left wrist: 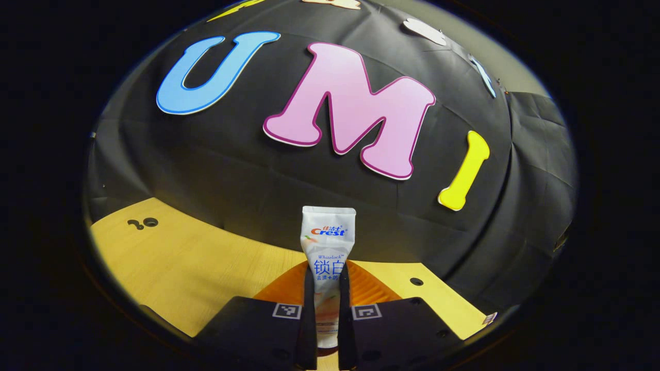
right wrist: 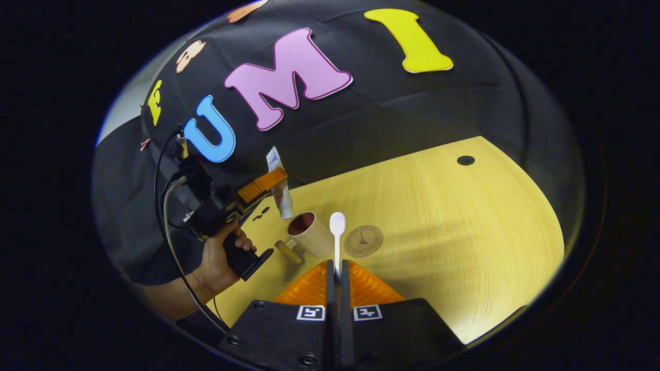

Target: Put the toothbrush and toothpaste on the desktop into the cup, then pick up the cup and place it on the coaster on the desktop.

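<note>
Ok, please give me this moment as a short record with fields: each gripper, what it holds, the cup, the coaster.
left gripper: shut on the toothpaste tube, tube upright, held above the cup
right gripper: shut on the toothbrush, head pointing forward
cup: on the desk, tilted, looks empty
coaster: flat on the desk, just right of the cup, nothing on it
task stage: neither item in the cup yet

toothbrush handle hidden between right tool's fingers.
</note>
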A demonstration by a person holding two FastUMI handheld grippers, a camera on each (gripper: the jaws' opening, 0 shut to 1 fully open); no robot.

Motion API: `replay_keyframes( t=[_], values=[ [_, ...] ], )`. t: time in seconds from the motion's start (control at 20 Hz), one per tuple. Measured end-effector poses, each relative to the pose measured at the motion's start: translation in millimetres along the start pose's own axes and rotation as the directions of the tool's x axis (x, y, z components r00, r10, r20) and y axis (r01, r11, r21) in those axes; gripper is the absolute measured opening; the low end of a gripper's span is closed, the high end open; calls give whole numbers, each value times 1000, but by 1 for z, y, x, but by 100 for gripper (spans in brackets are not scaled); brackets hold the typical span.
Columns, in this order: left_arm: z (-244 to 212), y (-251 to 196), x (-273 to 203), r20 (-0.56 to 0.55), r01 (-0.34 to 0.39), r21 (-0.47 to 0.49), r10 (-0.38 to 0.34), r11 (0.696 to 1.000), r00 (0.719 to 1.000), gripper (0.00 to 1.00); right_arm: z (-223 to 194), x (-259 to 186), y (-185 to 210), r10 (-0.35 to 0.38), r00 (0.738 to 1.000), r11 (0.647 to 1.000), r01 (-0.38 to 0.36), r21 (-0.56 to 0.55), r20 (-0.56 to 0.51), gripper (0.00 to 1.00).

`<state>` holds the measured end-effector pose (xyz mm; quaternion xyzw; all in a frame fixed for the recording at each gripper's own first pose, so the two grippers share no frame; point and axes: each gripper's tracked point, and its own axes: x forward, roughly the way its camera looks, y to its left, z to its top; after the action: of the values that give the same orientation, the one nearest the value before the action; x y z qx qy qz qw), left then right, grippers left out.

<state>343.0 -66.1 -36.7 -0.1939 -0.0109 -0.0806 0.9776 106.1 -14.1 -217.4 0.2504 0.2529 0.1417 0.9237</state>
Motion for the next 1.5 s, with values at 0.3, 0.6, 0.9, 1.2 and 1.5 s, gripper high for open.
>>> replay_keyframes(
  t=[0.3, 0.6, 0.9, 1.2, 1.5],
  values=[
    [-34, 4, 14, -54, -19, 22, 20, 1000, 998, 22, -4, 1, -17, -23, 1000, 1000, 23, 7, -13, 5],
    [-49, 7, 7, -110, -19, 23, 21, 1000, 994, 27, -5, 0, -22, -32, 999, 999, 32, 13, -16, 5],
    [-50, 16, -6, -125, -38, 40, 43, 998, 991, 52, -8, -6, -17, -32, 999, 999, 33, 18, -13, 5],
    [-47, 15, -31, -137, -51, 89, 63, 995, 989, 69, 4, -5, 2, -8, 1000, 999, 6, 47, 24, 5],
    [-34, 15, -82, -148, -44, 64, 53, 997, 988, 77, 41, 19, 43, 80, 991, 996, -84, 36, 103, 5]
  ],
)
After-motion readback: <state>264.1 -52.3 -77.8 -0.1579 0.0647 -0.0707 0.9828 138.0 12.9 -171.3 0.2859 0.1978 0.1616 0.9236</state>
